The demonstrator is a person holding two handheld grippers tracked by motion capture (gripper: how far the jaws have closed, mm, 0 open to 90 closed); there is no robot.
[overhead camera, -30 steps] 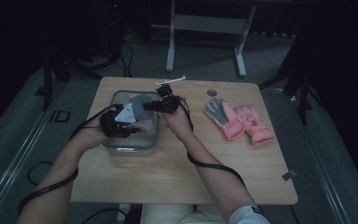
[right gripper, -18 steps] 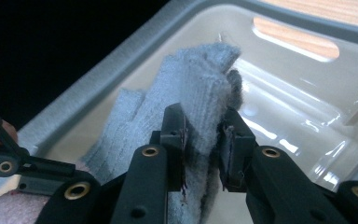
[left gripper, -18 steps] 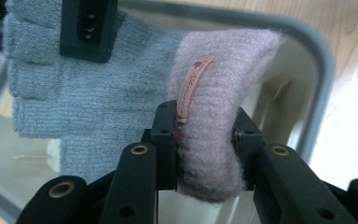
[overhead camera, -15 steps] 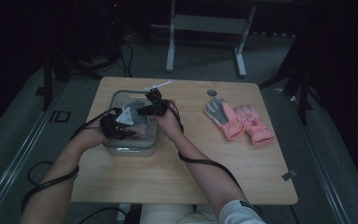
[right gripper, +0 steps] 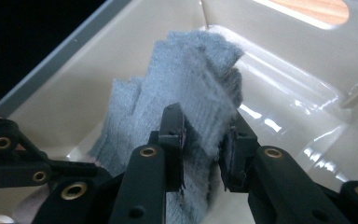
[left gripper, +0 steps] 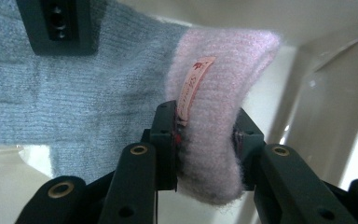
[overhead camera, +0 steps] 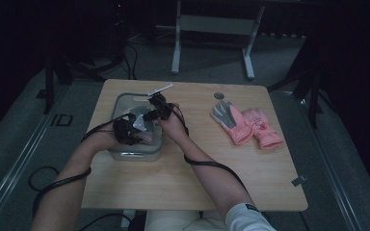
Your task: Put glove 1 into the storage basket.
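- Grey knitted glove [left gripper: 74, 102] with pink cuff [left gripper: 219, 116]: your left gripper [left gripper: 205, 149] pinches the cuff.
- Your right gripper [right gripper: 203, 154] clamps its grey fingers inside the clear plastic tub [overhead camera: 120, 103], at 9 o'clock on the table [overhead camera: 250, 168].

Person with bare forearms, white sleeve [overhead camera: 243, 213] at right; black two-jaw left gripper [left gripper: 205, 140] and right gripper [right gripper: 204, 140], linkage arms with brass-ringed pivots, grey three-cornered plate, black trailing cables

large letters "id" mark the floor [overhead camera: 60, 119] left of the table; the glove's tag [left gripper: 192, 88] print is unreadable.
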